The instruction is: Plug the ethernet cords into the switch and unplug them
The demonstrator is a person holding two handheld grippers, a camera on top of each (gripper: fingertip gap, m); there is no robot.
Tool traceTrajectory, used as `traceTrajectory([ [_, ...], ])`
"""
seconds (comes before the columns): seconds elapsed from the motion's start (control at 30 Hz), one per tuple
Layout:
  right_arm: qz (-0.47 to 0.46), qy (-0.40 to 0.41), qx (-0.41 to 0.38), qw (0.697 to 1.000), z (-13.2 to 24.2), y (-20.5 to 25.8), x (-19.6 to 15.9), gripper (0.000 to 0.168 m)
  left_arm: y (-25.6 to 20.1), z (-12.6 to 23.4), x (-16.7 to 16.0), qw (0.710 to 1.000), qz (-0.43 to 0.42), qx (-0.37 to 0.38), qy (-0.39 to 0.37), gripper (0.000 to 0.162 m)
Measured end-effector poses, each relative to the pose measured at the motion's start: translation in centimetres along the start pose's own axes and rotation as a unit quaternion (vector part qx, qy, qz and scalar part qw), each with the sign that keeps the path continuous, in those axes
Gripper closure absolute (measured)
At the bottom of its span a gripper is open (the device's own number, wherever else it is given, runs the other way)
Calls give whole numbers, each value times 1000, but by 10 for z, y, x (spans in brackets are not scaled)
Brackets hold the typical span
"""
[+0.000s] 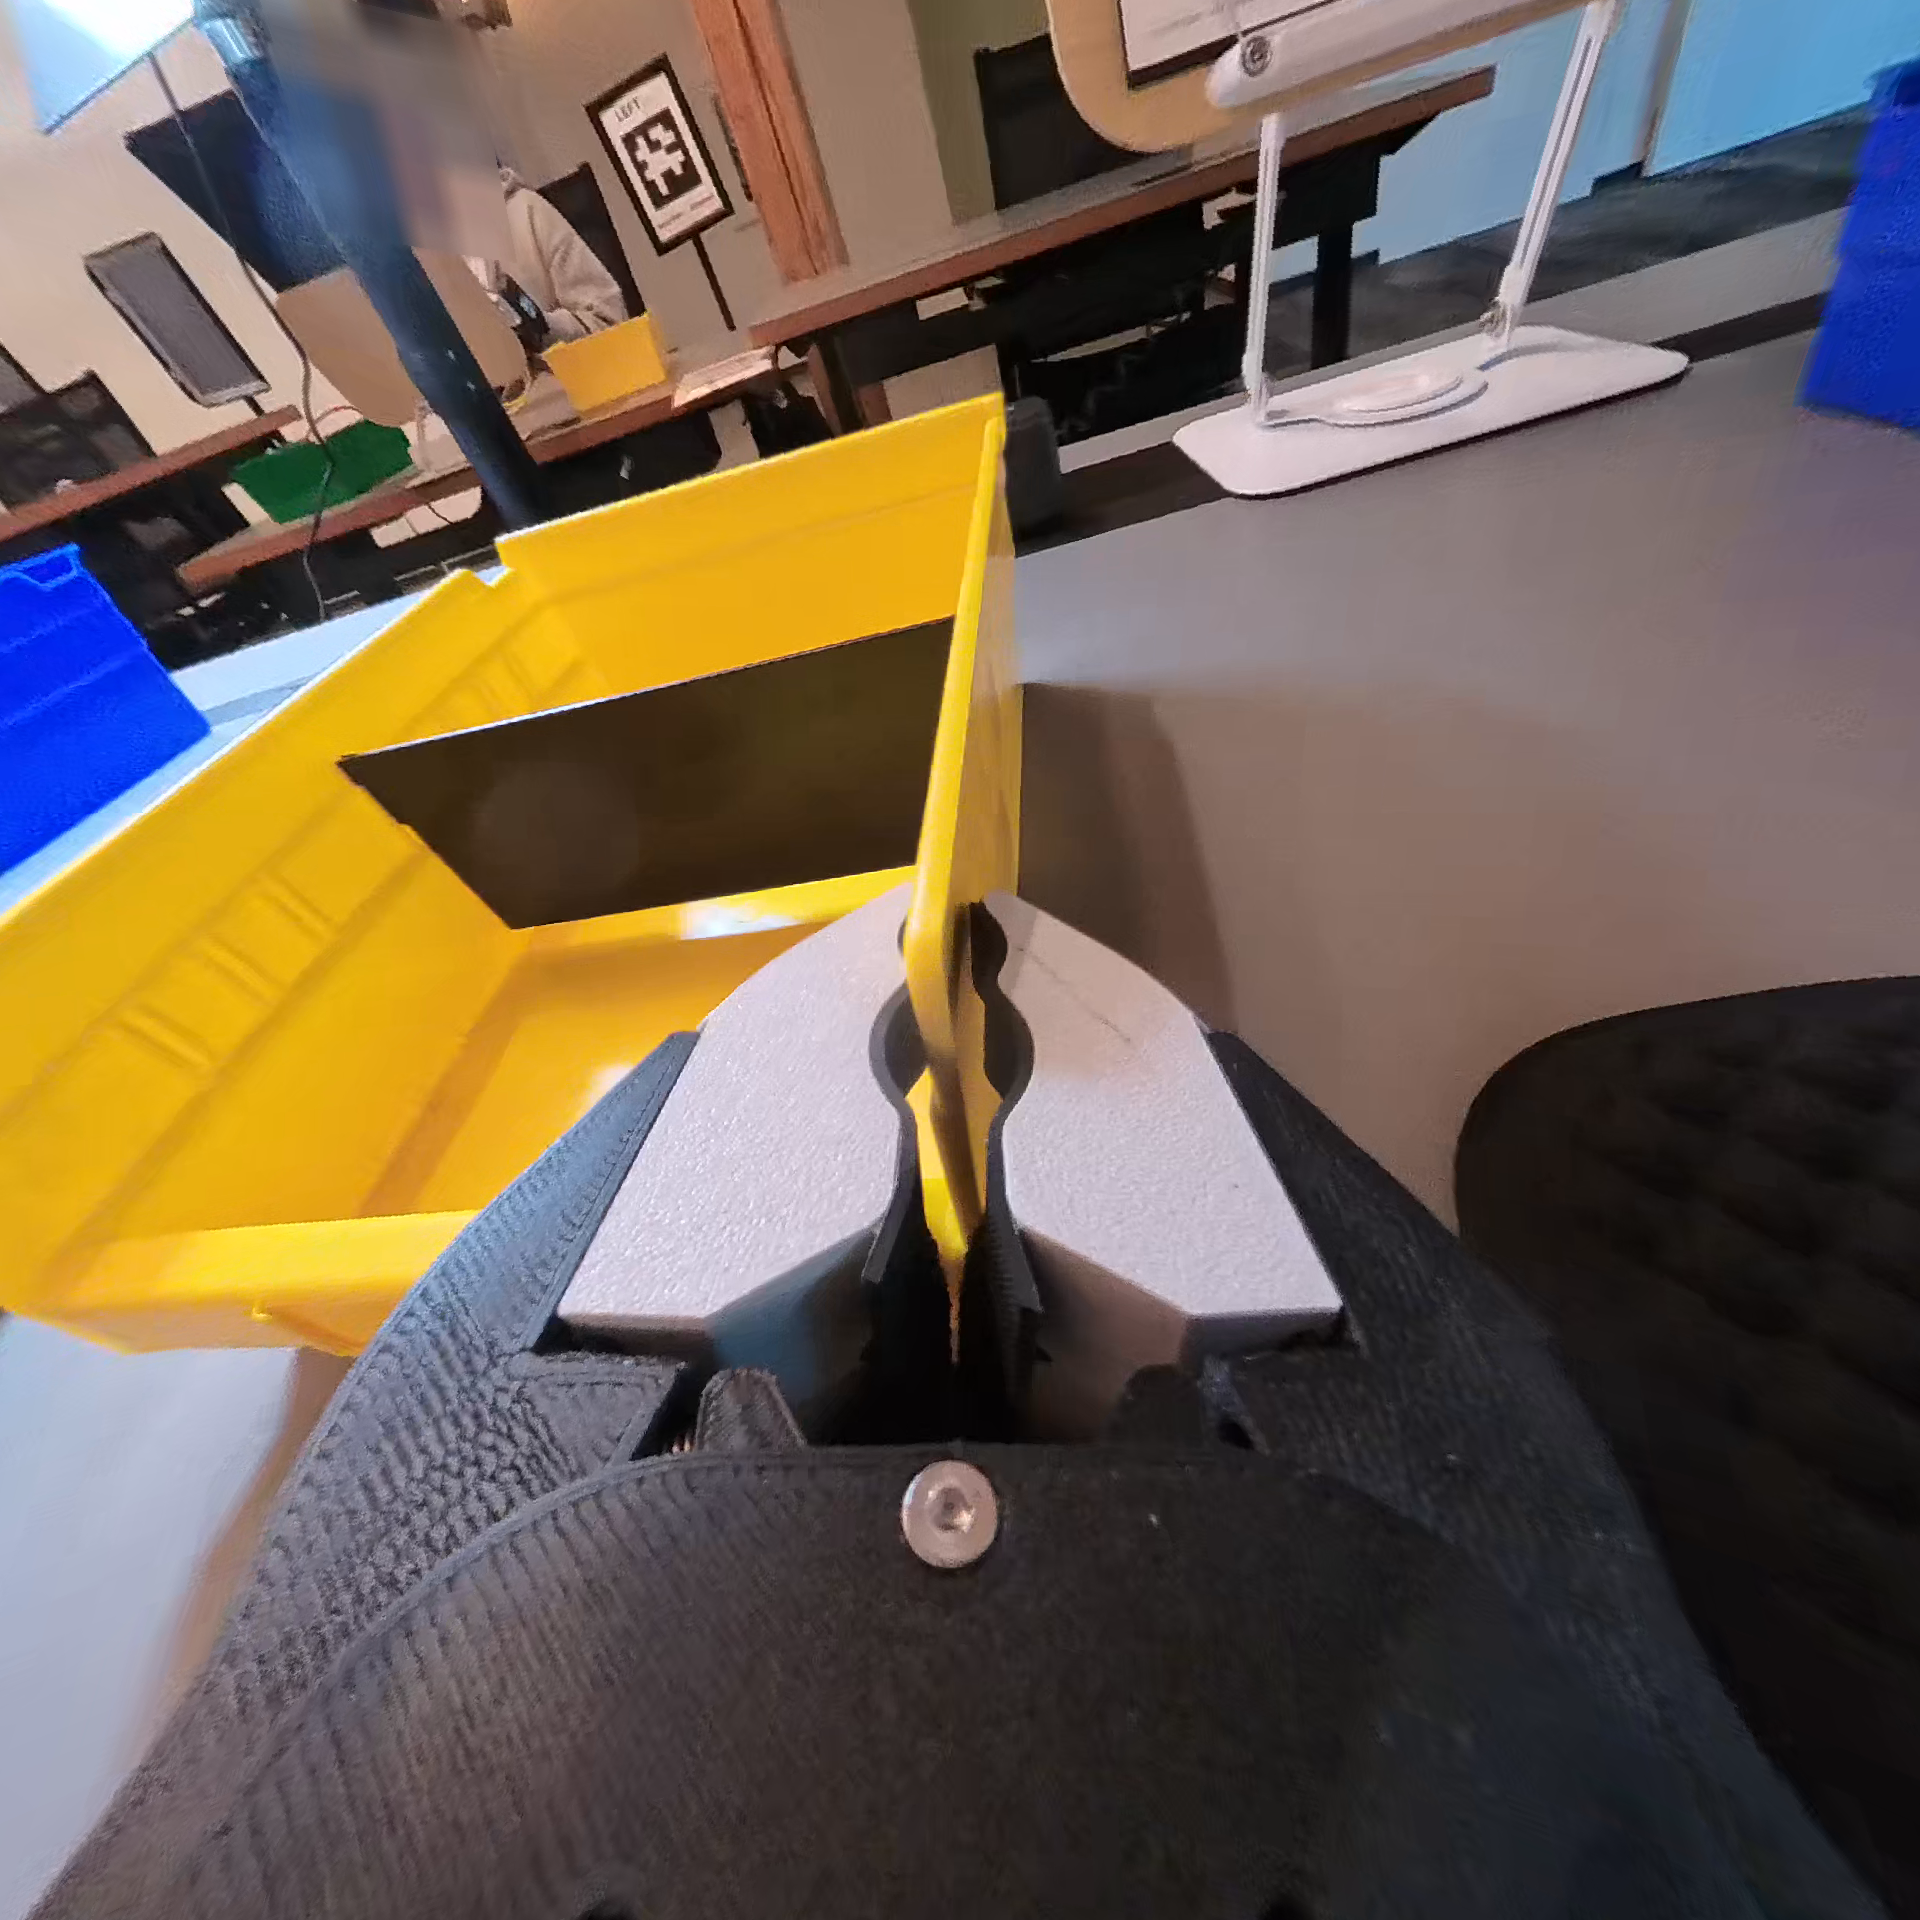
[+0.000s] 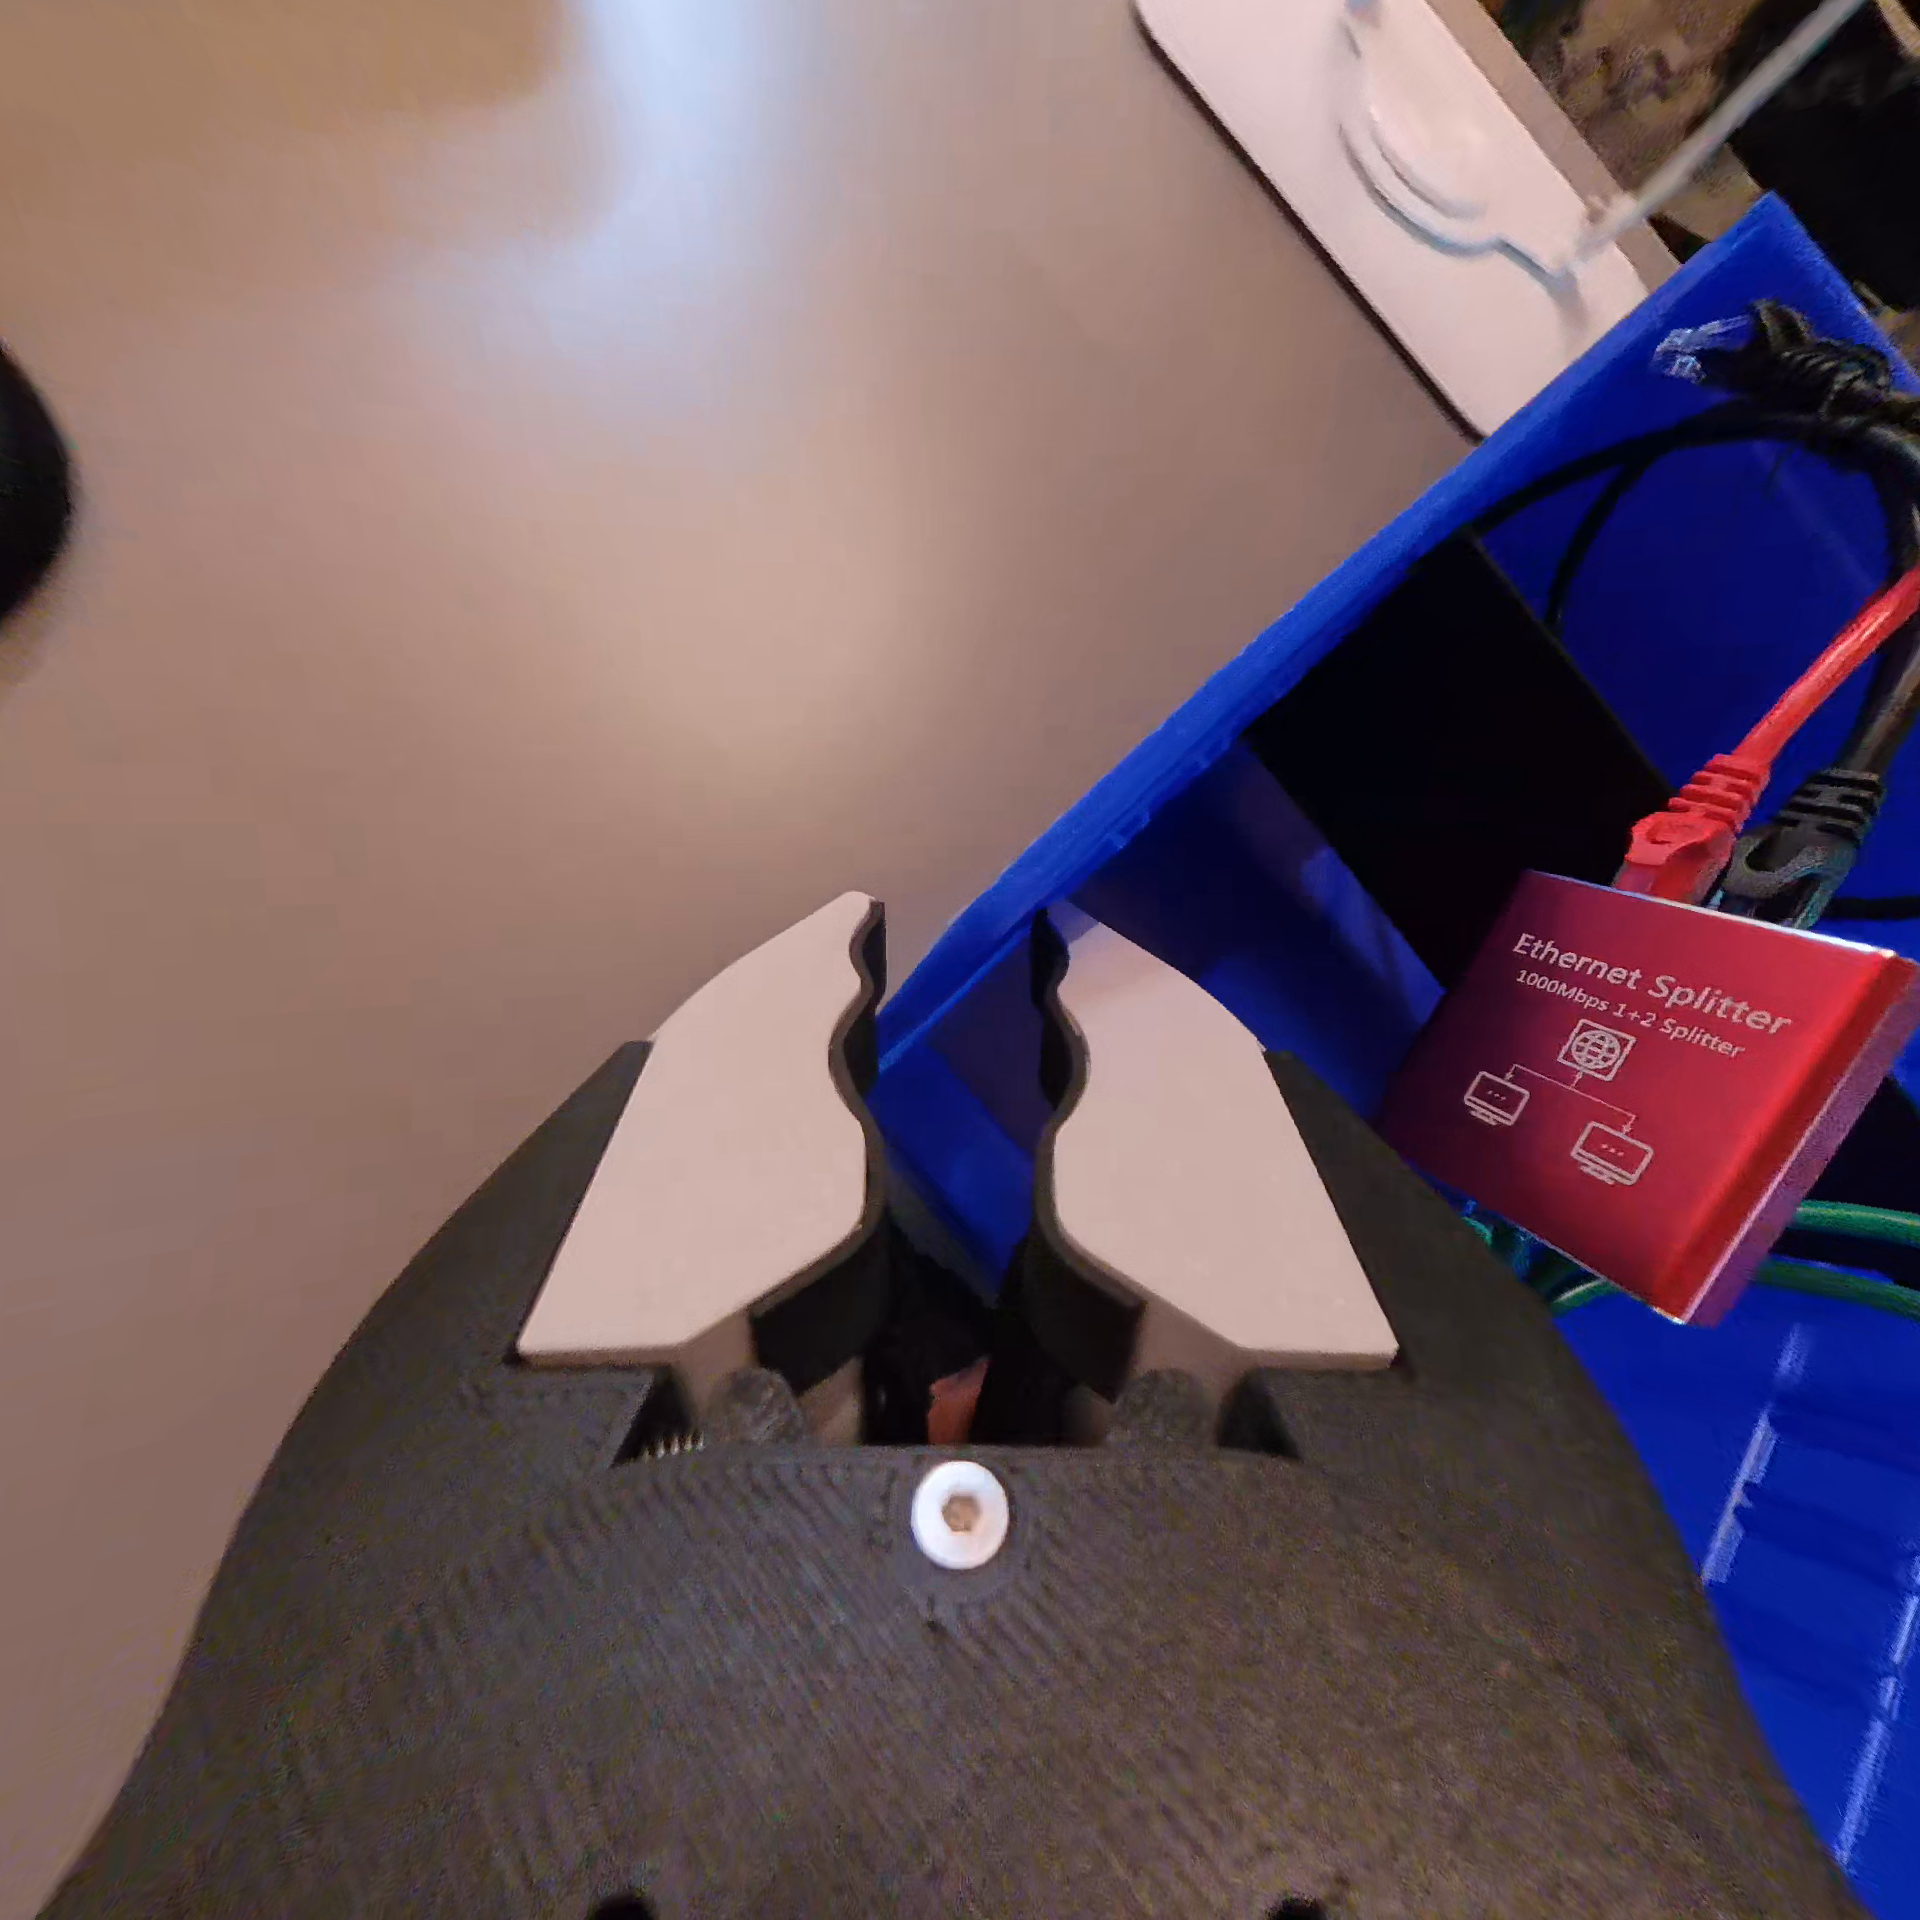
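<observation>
Clamping the yellow bin wall, left tongs; right tongs pinch the blue bin (switch inside).

The left gripper fills the lower half of its view, black body below and two grey fingers reaching forward and slightly up, pressed nearly together with a thin yellow bin wall pinched between them. The right gripper looks down at a steep angle, its grey fingers standing a little apart and straddling the rim of a blue bin, one finger outside the wall and one inside. Whether its pads press on that wall cannot be made out.
</observation>
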State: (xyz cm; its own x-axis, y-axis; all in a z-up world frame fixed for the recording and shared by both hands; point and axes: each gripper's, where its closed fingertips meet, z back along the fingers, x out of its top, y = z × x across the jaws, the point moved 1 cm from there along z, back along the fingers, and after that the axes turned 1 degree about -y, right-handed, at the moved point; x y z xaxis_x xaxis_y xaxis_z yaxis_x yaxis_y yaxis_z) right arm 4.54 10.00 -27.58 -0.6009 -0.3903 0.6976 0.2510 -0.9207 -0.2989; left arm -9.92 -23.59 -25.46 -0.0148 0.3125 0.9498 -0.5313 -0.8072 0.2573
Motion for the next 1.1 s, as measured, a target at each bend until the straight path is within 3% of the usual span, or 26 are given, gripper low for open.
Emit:
traceTrajectory([
  [0.23, 61, -39, 69, 995, -23, 69, 53, 141, 8, 1, -2, 999, -7, 40, 2, 157],
  [0.6, 124, -102, 175, 971, -54, 155, 121, 141, 30, 5, -3, 993, 70, 92, -1, 157],
  [0.8, 131, -128, 205, 961, -70, 174, 145, 143, 12, 7, 7, 995, 67, 74, -27, 151],
  [1.1, 140, -154, 206, 956, -83, 184, 163, 143, -25, 4, 14, 997, 78, -10, -24, 135],
])
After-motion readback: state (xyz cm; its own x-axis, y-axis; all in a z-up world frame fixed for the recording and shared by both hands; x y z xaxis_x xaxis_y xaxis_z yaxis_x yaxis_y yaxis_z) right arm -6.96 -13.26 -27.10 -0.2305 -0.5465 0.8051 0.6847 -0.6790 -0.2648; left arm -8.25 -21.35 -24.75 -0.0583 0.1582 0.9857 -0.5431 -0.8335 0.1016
